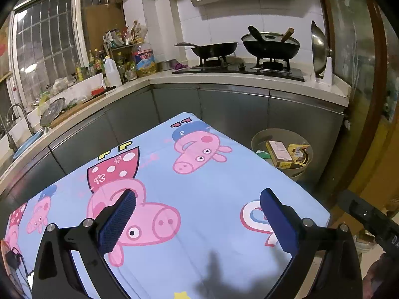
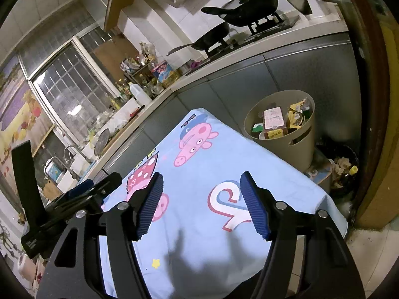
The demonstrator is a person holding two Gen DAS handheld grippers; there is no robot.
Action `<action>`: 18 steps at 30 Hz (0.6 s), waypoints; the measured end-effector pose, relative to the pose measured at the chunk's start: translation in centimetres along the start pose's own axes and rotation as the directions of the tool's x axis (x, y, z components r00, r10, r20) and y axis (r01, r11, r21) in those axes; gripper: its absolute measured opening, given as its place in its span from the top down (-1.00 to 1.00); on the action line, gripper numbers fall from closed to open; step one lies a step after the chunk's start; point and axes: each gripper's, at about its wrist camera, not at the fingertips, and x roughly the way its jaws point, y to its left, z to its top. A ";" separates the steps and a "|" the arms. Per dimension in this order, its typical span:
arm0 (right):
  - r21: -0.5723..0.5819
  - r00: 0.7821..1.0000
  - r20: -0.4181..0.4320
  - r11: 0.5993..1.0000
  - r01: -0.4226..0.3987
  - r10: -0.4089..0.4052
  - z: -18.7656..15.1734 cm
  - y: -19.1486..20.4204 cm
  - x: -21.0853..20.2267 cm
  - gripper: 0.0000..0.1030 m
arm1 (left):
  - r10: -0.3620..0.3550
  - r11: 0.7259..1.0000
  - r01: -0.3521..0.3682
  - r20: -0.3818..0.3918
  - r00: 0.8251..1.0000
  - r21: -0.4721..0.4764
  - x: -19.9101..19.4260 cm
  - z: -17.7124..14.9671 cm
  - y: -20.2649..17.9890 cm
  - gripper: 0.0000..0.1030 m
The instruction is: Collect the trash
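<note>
Both claws wide and holding nothing: left claw (image 1: 198, 218) and right claw (image 2: 200, 204) hovering over the cartoon-printed cloth (image 1: 199, 186) on the bench, with no loose trash seen on it; beige bin (image 2: 286, 134) beside the far right corner of the bench, holding boxes and wrappers (image 2: 274, 122), probably kept there for an easy drop; collecting seemingly almost finished.

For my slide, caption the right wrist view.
Open right gripper above the cartoon-pig tablecloth, beige trash bin of cartons beyond.
</note>
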 end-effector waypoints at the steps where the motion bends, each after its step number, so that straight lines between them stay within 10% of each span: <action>1: 0.003 1.000 0.002 1.000 0.002 -0.002 0.0 0.0 -0.1 -0.25 | 0.000 1.000 0.000 -0.001 1.000 0.000 0.0 0.0 0.0 -0.93; 18: 0.004 1.000 0.027 1.000 0.004 -0.004 0.1 -0.3 -0.5 -0.28 | 0.038 0.999 -0.039 0.024 0.999 0.008 -0.7 0.2 0.1 -0.93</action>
